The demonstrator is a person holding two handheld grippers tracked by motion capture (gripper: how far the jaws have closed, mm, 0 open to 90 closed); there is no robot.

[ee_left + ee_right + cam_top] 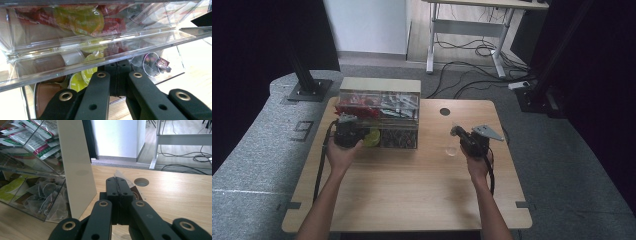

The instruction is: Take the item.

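A clear organiser box (379,100) with a lidded top tier and a lower tier stands at the table's back left. My left gripper (346,131) is at its lower left compartment. In the left gripper view that gripper (117,66) is shut, its tips tucked under the clear front lip (100,62), beside yellow-green capsules (85,75) and a brown one (47,92). My right gripper (455,132) hovers to the right of the box. In the right gripper view it (117,181) is shut on a thin clear packet (119,174). A small clear thing (452,150) lies on the table below it.
The box's white end panel (75,170) stands close to the left of the right gripper. Pyramid tea bags (47,200) and printed sachets (37,142) fill the compartments. A round cable hole (445,111) sits behind. The wooden table (412,190) is bare in front.
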